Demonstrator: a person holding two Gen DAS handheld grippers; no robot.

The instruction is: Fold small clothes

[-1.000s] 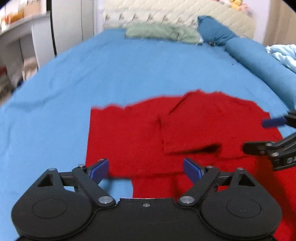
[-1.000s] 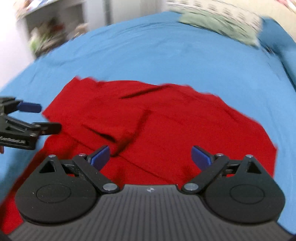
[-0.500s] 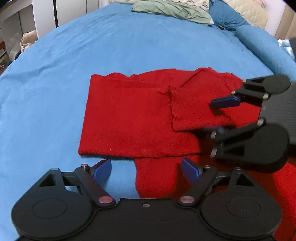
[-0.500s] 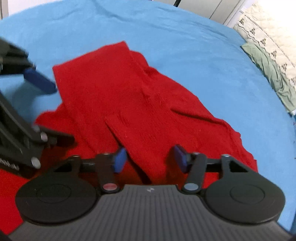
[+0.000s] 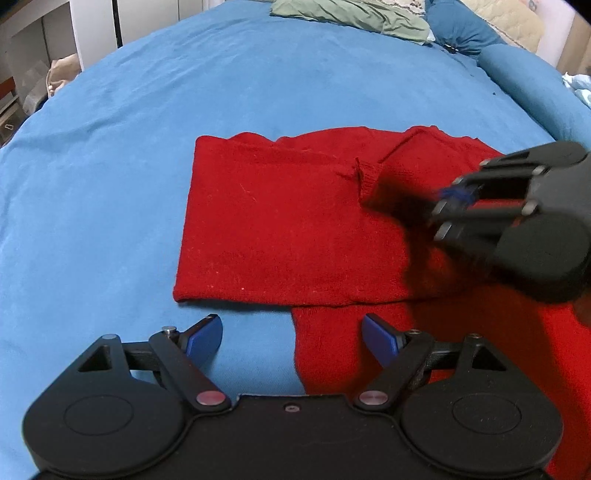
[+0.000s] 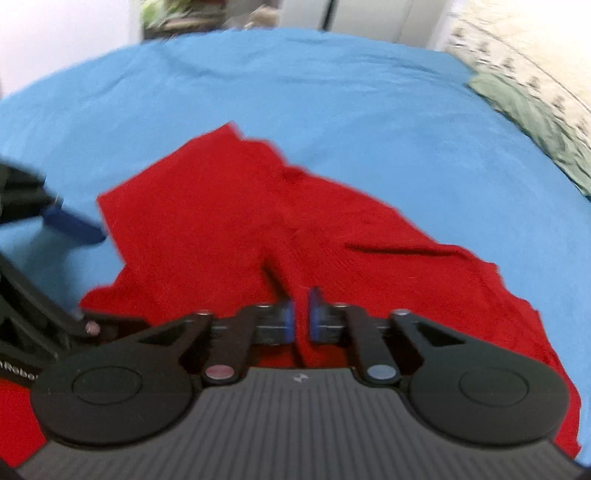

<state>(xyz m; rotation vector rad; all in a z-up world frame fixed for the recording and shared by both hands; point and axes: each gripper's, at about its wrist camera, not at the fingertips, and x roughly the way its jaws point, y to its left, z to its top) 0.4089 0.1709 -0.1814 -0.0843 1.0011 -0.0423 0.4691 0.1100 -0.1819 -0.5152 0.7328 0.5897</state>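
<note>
Right hand-held gripper (image 6: 299,320) now pinched on red sweater (image 5: 280,229) fold; left hand-held gripper (image 5: 291,338) apart at its near edge.

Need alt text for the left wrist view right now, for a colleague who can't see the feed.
A red sweater, partly folded, lies flat on a blue bedsheet. The left tool hangs open at the sweater's near edge, holding nothing. The right tool, blurred, reaches in from the right over the sweater with its pads close together; a green cloth lies at the bed's far end.

Both wrist views low, facing red sweater (image 5: 288,236)
</note>
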